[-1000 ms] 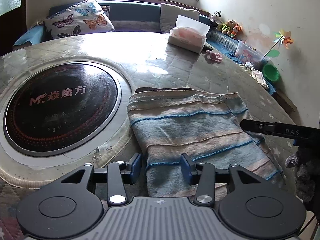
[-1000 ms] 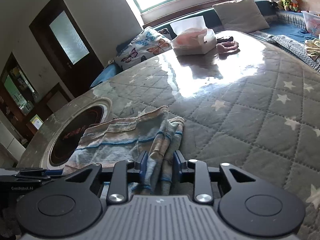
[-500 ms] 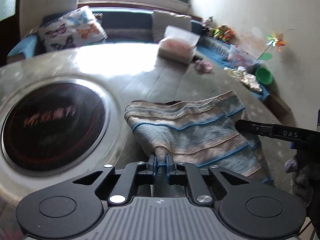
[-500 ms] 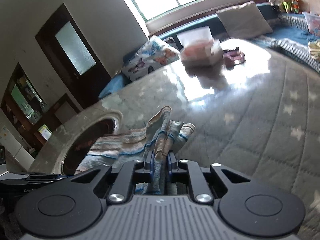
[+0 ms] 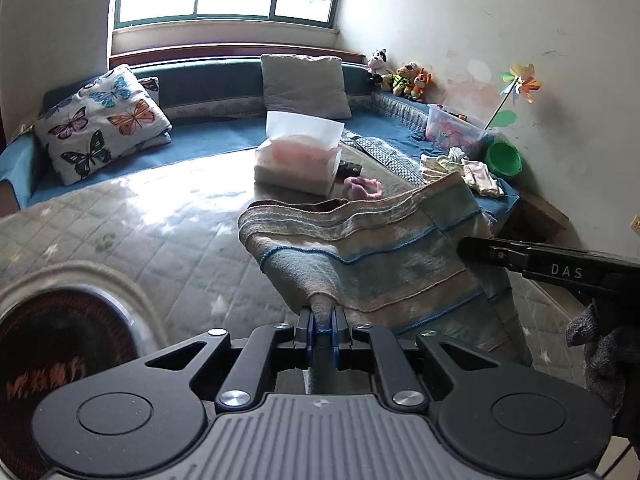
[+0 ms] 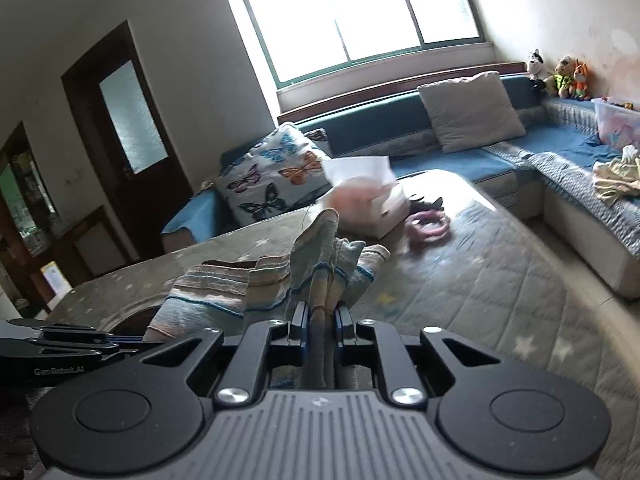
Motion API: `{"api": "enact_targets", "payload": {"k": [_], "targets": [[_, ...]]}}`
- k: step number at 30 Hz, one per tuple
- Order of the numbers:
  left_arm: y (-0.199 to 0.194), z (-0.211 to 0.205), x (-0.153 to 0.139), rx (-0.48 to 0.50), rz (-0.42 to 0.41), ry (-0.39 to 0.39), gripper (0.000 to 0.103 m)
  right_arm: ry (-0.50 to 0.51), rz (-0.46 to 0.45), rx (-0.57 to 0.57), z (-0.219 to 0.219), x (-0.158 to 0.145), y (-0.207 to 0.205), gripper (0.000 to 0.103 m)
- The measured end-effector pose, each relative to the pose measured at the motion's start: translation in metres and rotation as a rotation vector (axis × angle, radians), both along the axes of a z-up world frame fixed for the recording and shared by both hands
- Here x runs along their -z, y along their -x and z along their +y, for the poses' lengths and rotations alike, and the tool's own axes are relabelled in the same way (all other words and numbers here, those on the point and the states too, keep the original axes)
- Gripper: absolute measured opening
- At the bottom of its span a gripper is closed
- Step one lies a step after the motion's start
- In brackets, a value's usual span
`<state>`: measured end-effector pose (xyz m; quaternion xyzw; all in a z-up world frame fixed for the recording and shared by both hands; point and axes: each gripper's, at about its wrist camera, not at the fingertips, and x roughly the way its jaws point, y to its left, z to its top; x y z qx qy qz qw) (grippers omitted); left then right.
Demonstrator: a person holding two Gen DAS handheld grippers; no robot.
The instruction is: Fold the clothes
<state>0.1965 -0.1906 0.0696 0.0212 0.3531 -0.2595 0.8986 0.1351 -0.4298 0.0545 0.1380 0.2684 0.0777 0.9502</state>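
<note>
Mid-fold: left gripper [image 5: 323, 317] and right gripper [image 6: 320, 314] are each clamping a near corner of the striped cloth [image 5: 372, 248], raising it off the quilted table [image 5: 160, 232]. Next, likely: carrying both corners toward 12 o'clock, keeping edges level.

Tissue box [image 5: 298, 160] on table [image 5: 132, 220], behind towel [image 5: 372, 256].

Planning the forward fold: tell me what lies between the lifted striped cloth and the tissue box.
In the left wrist view, a pink scrunchie lies on the table between the striped cloth and the tissue box.
</note>
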Motion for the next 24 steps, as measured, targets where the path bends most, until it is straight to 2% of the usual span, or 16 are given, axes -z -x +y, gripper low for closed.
{"api": "enact_targets", "payload": {"k": [9, 15, 20, 24], "targets": [[-0.027, -0.022, 0.023, 0.007, 0.044, -0.036, 0.010, 0.028, 0.041, 0.041, -0.019, 0.015, -0.032, 0.012], [-0.032, -0.024, 0.039, -0.017, 0.035, -0.126, 0.015, 0.059, 0.095, 0.108, -0.027, 0.038, -0.047, 0.018], [-0.035, -0.017, 0.036, -0.032, 0.019, -0.118, 0.018, 0.091, 0.078, 0.109, -0.025, 0.037, -0.041, 0.019], [-0.039, -0.024, 0.035, -0.014, 0.018, -0.097, 0.018, 0.114, 0.078, 0.050, -0.015, 0.038, -0.036, 0.029]]}}
